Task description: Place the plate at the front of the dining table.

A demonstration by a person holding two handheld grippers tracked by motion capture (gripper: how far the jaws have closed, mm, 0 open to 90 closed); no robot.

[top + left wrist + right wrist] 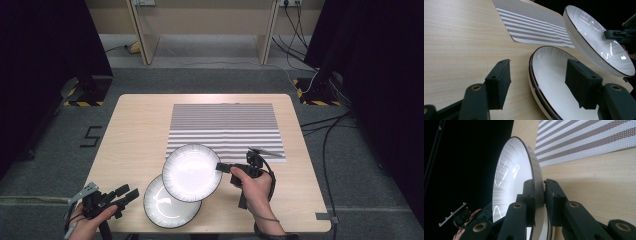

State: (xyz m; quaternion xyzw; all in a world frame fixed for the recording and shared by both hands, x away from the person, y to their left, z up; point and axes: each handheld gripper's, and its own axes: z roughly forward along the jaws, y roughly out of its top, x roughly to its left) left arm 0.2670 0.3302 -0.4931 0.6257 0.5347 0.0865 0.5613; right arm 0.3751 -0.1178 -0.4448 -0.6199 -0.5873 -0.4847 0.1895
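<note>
Right gripper (223, 168) jaws pinch upper plate (192, 172) rim at 3 o'clock, seemingly tilted over lower plate (165, 209) near surface (135, 135) front edge. Left gripper (125, 194) jaws spread, empty; striped mat (225, 125) at 12 o'clock.

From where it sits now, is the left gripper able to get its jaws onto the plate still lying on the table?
Probably yes: the left gripper is open, its jaws already straddle the near rim of the lower plate, and the lifted plate hangs clear of that rim.

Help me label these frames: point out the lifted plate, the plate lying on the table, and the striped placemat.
lifted plate (191, 171): high view, middle of its white inside.
plate lying on the table (554, 75): left gripper view, its white inside.
striped placemat (225, 122): high view, middle of the stripes.
</note>
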